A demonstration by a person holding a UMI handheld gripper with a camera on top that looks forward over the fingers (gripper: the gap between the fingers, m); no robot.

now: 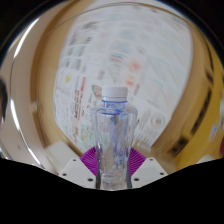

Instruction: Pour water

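A clear plastic water bottle (pixel 114 135) with a white cap stands upright between my two fingers, its cap pointing up. My gripper (pixel 113 165) is shut on the bottle, with the purple pads (pixel 92 159) pressing its lower body on both sides. The bottle looks lifted, with the surface behind it blurred. The bottle's base is hidden below the fingers.
Behind the bottle lies a light table surface covered with a printed sheet or poster (pixel 130 60) with coloured marks. A wooden edge (pixel 22 90) runs along the left side. Darker shapes stand at the right.
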